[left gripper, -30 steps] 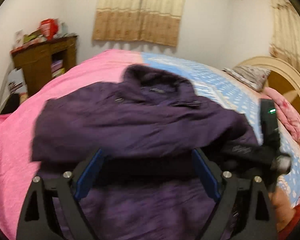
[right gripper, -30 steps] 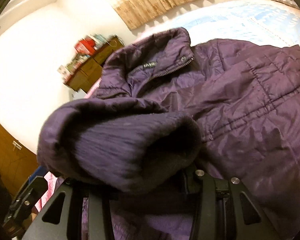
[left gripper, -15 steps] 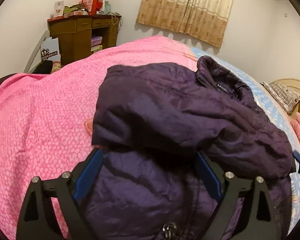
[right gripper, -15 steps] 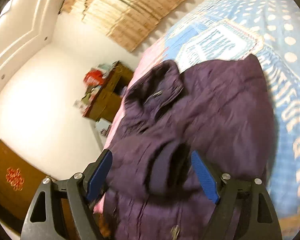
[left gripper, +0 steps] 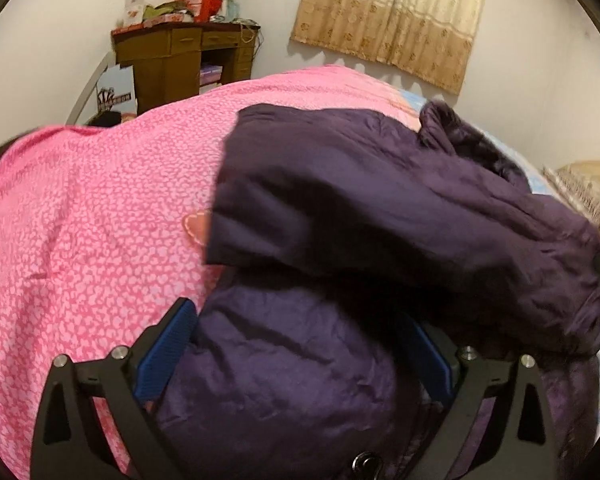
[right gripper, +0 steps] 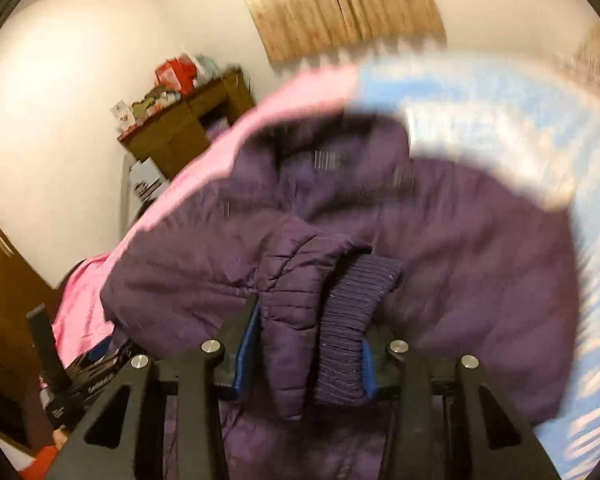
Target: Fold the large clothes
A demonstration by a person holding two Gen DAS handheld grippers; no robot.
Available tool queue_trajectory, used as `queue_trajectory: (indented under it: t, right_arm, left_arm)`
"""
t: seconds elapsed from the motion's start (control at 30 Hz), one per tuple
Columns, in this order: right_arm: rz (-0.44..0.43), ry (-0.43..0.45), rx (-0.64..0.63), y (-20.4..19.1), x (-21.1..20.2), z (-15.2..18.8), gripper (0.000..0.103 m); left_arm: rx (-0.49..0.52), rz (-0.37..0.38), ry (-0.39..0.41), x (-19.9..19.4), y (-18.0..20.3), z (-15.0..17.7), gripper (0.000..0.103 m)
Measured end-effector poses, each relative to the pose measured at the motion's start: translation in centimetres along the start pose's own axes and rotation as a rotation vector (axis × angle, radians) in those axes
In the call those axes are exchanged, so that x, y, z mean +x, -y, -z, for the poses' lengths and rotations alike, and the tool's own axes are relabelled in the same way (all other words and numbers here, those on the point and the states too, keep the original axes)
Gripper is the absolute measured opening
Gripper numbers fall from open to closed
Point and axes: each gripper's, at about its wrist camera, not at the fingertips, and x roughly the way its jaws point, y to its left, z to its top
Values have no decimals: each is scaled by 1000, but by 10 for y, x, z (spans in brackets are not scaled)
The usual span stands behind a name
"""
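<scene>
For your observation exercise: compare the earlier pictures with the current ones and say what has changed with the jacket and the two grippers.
The right gripper, open half a second ago, is closing on the sleeve cuff of the purple jacket. The left gripper opened slightly wider, nothing gripped. The jacket still lies on the bed.

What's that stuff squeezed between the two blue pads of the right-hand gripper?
In the right wrist view, the closing right gripper has the purple padded jacket's sleeve end between its pads: quilted fabric beside the ribbed knit cuff.

No legible text, label or brand anywhere in view.
</scene>
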Motion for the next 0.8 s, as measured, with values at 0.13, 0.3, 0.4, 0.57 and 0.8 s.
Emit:
queue_trajectory:
  t: [0.13,0.3,0.4,0.57,0.8]
  right_arm:
    - [99,163,-86,-9,-46,-37,42]
    - [191,186,-77,21,-55,-45,42]
    - [161,64,-10,53,-15,-23,42]
    - [210,-18,57,86,25,24,45]
    - [296,113,12,70,-13,4,44]
  left_arm:
    - [-160,-17,33,-6,-27,-3,97]
    - [-220,-34,44,-3,-40,-7,97]
    - [-182,-100,28,4,-32,-10,97]
    - [-203,-165,-3,18,-38,-36,98]
    - [-149,-152,13,-4,-46,-52,97]
